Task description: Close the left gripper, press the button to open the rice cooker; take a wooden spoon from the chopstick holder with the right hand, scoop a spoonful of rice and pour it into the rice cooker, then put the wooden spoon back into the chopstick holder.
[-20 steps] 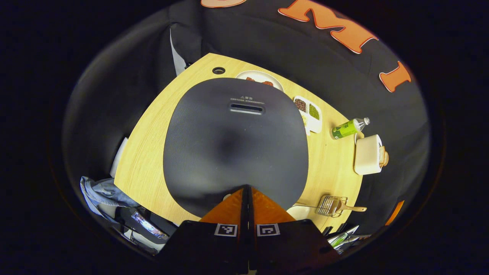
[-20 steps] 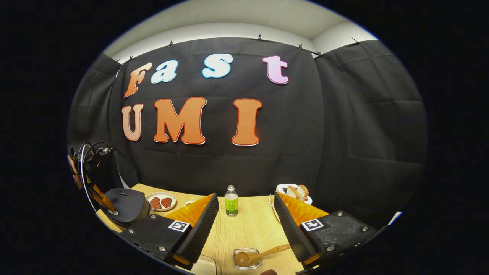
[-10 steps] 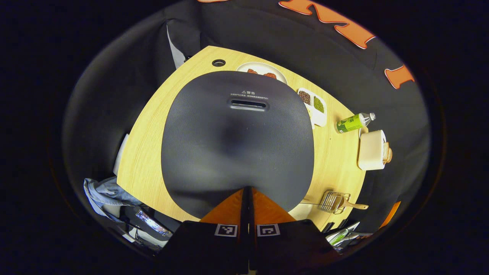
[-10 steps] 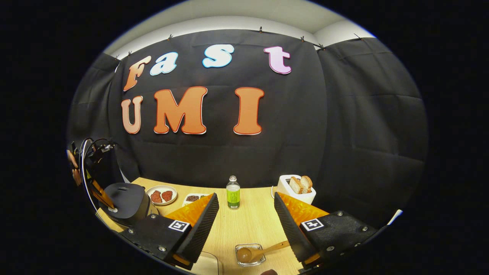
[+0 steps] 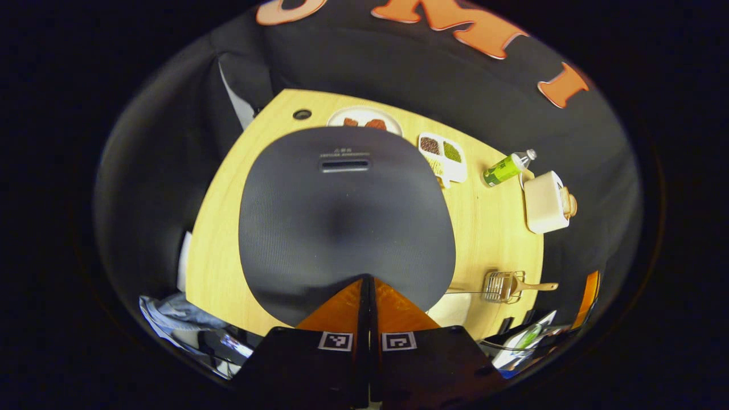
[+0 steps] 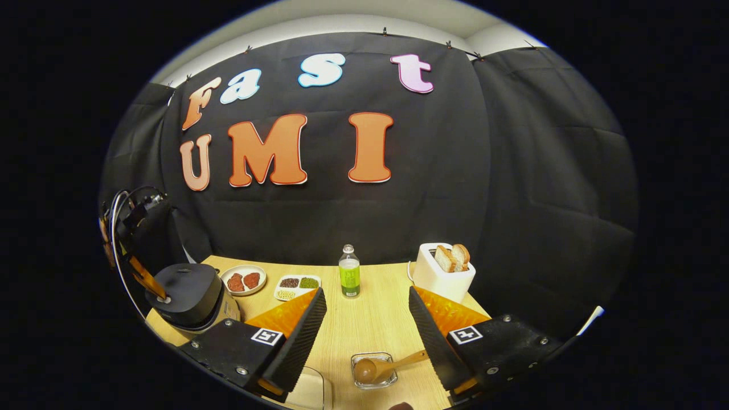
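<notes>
The dark grey rice cooker (image 5: 342,222) stands at the table's left end with its lid down. My left gripper (image 5: 366,279) is shut with nothing in it, and its tips rest at the lid's front edge. In the right gripper view the same gripper (image 6: 155,287) touches the front of the cooker (image 6: 188,293). My right gripper (image 6: 364,299) is open above the table and holds nothing. Just below it, between its fingers, the wooden spoon (image 6: 379,369) lies in the chopstick holder (image 6: 371,378). The left gripper view has the holder (image 5: 501,286) at the right with the spoon handle (image 5: 538,286) sticking out.
A plate of meat (image 6: 243,280), a divided tray of beans (image 6: 296,286), a green bottle (image 6: 349,278) and a white toaster with bread (image 6: 444,273) line the back of the wooden table (image 6: 370,324). A pale container (image 6: 310,392) sits by the front edge.
The right gripper view has tipped down, so more of the table shows and the holder sits higher. The left gripper view has shifted slightly. The cooker lid has stayed down.
</notes>
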Motion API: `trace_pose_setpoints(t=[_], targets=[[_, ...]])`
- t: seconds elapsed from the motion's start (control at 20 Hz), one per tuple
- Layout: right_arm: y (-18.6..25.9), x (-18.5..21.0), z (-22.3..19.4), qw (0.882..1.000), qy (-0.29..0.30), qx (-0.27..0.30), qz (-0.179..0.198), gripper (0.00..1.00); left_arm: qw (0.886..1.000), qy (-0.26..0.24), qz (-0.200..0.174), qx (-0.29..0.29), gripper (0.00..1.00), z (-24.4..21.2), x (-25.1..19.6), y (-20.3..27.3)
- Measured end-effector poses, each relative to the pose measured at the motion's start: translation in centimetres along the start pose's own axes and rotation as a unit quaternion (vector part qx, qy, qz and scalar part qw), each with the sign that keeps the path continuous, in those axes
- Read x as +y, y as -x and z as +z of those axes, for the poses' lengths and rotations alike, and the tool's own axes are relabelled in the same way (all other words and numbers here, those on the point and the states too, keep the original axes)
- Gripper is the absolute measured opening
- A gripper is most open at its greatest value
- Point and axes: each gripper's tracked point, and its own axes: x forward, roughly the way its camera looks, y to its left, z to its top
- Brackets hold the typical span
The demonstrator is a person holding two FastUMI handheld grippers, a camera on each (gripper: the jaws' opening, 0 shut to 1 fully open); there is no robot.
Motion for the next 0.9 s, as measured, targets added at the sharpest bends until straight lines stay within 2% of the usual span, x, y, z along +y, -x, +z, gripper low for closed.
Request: trace_pose_setpoints(t=[0.15,0.25,0.35,0.45,0.55,0.6,0.7,0.75,0.8,0.9], targets=[[-0.2,0.1,-1.1,1.000,-0.012,0.013,0.003,0.91,0.994,-0.036,0.028,-0.102,0.05,2.6,-0.6,2.6],[-0.2,-0.3,-1.6,1.000,-0.015,0.016,0.000,0.91,0.978,-0.040,0.040,-0.199,0.05,5.6,-0.5,4.7],[-0.2,-0.5,-2.1,1.000,-0.021,0.023,0.001,0.91,0.959,-0.037,0.058,-0.276,0.06,7.1,-0.2,7.4],[0.1,-0.3,-2.7,0.999,-0.024,0.031,0.010,0.90,0.937,-0.055,0.099,-0.330,0.07,7.9,0.5,10.1],[0.1,-1.1,-3.4,0.999,-0.021,0.035,0.002,0.91,0.905,-0.080,0.112,-0.402,0.10,8.9,-0.9,13.5],[0.0,-1.5,-3.7,0.999,-0.021,0.039,-0.001,0.91,0.895,-0.089,0.106,-0.424,0.10,8.8,-2.1,14.9],[0.0,-2.4,-4.4,0.999,-0.018,0.042,-0.011,0.91,0.877,-0.102,0.102,-0.458,0.18,8.0,-3.4,17.2],[-0.3,-3.4,-4.5,0.999,-0.019,0.040,-0.023,0.91,0.869,-0.109,0.102,-0.472,0.34,7.7,-3.8,17.7],[-0.5,-4.3,-4.7,0.998,-0.023,0.042,-0.031,0.91,0.863,-0.118,0.104,-0.481,0.41,7.1,-4.5,18.4],[-0.9,-5.4,-5.6,0.997,-0.033,0.054,-0.041,0.91,0.854,-0.128,0.105,-0.493,0.36,6.1,-5.4,19.3]])
